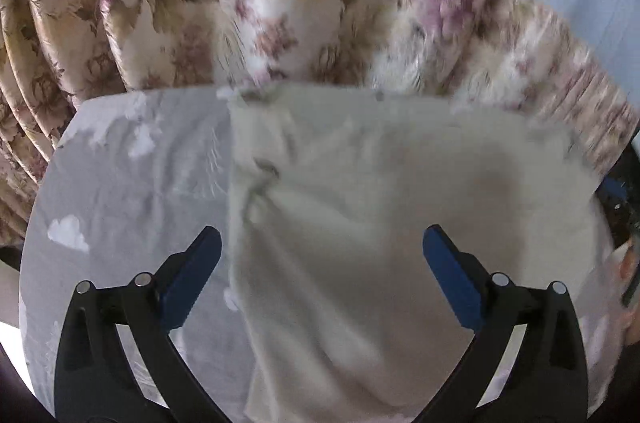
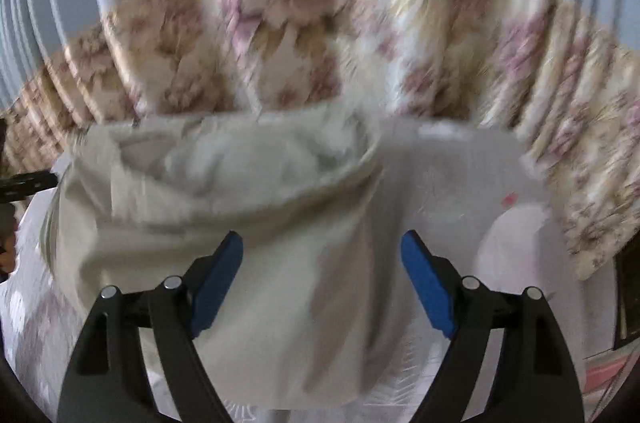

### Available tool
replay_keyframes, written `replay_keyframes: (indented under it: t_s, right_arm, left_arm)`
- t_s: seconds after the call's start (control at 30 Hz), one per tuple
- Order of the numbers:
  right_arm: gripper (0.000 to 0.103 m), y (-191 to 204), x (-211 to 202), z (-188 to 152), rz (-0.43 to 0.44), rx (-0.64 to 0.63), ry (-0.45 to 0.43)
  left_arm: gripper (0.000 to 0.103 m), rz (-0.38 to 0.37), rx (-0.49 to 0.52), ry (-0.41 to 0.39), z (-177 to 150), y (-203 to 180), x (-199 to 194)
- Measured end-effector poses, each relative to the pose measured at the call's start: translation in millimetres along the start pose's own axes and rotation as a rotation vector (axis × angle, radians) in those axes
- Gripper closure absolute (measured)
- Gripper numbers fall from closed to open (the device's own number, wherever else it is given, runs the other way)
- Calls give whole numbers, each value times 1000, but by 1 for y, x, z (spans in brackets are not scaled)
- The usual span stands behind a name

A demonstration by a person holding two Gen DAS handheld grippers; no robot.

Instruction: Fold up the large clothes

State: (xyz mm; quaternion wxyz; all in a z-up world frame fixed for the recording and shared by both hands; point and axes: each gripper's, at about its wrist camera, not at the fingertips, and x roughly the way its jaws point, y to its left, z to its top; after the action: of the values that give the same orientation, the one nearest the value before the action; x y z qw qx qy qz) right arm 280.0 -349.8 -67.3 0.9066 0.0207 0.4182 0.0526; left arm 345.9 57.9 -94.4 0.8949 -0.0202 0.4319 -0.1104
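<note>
- Left wrist view: left gripper (image 1: 322, 237) jaws spread wide, blue pads (image 1: 192, 275) clear of any fabric, nothing clamped.
- Below it, cream garment (image 1: 360, 223) lies on the pale grey sheet (image 1: 120, 175); garment's left edge runs just inside the left pad, the rest fills the centre and right.
- Gathered wrinkles sit near the garment's far-left corner.
- Right wrist view: right gripper (image 2: 322, 237) jaws also apart, pads (image 2: 218, 283) not pressing on cloth, nothing held.
- Cream garment (image 2: 260, 263) under and between the fingers, its far part bunched into a rumpled fold (image 2: 240, 159) at centre-left.
- Bare sheet (image 2: 460, 183) to the right.
- Floral curtain (image 2: 280, 55) hangs behind the far edge; frames are motion-blurred.
</note>
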Motion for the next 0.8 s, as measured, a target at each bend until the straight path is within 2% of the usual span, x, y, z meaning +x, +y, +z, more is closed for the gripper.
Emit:
replay_keyframes:
  t_s: [0.1,0.13,0.17,0.23,0.27,0.3,0.33,0.37,0.4,0.47,0.5,0.53,0.57,0.6,0.63,0.67,0.7,0.77,0.8]
  right_arm:
    - [22,16,34,8,3,-40,9]
    - [28,21,43,11,1,-55,9]
    - [53,26,55,14,4,-58,15]
    - [81,32,68,20,3,-46,35]
    - [93,33,65,25,-18,-50,31]
    - [96,30,59,31,-1,-39,22]
    - [97,21,48,42,55,14,-3]
    - [97,11,38,54,113,74,-28]
    - [97,-1,31,65,176,152,-58]
    - [97,-21,38,82,248,291,-79]
    - [97,-30,56,88,232,364,-42]
    - [95,-31,75,90,175,378,33]
    - [92,-29,97,90,62,358,110]
    - [87,-27,103,87,3,331,125]
    - [69,-23,107,81,-98,260,153]
    - [54,-22,103,78,-121,242,155]
    - [49,-25,94,74,-122,237,140]
    - [36,-42,68,64,-83,274,86]
    - [35,-55,55,56,-74,319,67]
  left_arm:
    - [4,19,44,37,4,-16,29]
    - [7,25,54,46,9,-19,38]
    - [12,53,58,57,15,-22,49]
    - [52,134,51,94,21,-23,62]
    - [60,160,48,90,25,-20,61]
    - [71,141,34,71,30,-15,53]
    - [84,97,15,49,35,-9,41]
    - [102,68,-4,26,41,-4,30]
    - [103,53,-29,-2,47,2,22]
    - [103,32,-105,-23,63,17,24]
    - [100,37,-124,-10,69,22,34]
    - [99,71,-133,8,73,27,47]
    - [101,205,-160,50,75,38,68]
    - [99,249,-183,93,73,46,81]
    - [91,230,-209,130,70,55,89]
    - [85,193,-255,160,62,69,90]
    - [61,196,-259,145,58,74,84]
    - [23,264,-200,82,46,78,61]
    - [16,264,-183,66,41,78,51]
